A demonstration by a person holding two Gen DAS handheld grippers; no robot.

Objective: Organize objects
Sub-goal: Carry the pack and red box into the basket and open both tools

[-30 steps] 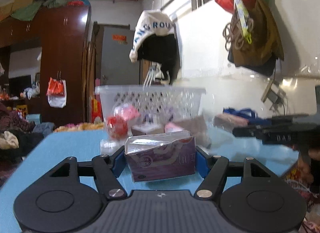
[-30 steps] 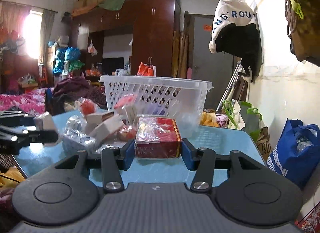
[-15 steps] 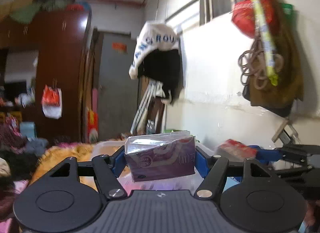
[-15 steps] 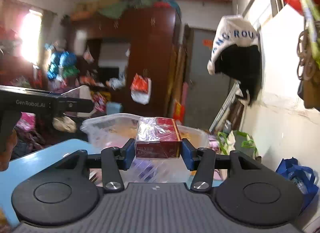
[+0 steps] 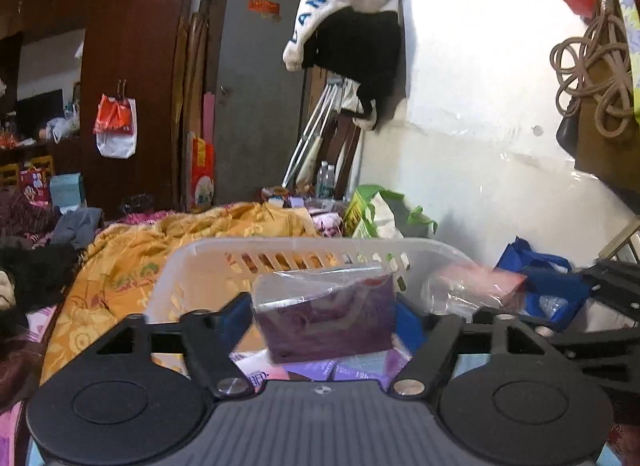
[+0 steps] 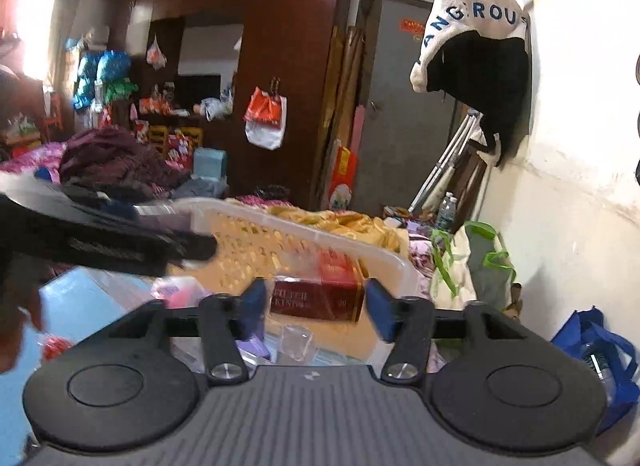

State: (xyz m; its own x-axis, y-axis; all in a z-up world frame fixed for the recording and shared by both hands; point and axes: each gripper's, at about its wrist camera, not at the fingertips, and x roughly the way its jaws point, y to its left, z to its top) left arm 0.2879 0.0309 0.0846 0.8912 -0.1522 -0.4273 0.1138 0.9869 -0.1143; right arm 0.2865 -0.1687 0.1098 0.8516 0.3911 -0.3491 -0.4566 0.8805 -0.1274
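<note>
Over the white plastic basket (image 5: 304,254), the left hand-held gripper (image 5: 324,320) has just been opening. Its blue pads stand apart, and the purple packet (image 5: 326,318) between them tilts loose above the basket's inside. The right hand-held gripper (image 6: 316,304) has also just been opening; the red carton (image 6: 318,294) hangs free between its pads, just inside the basket's near rim. Both look light, stiff little boxes in slick, crinkly film. In my judgement they are best pinched across the short flat sides, not by the loose wrap, which would slip.
</note>
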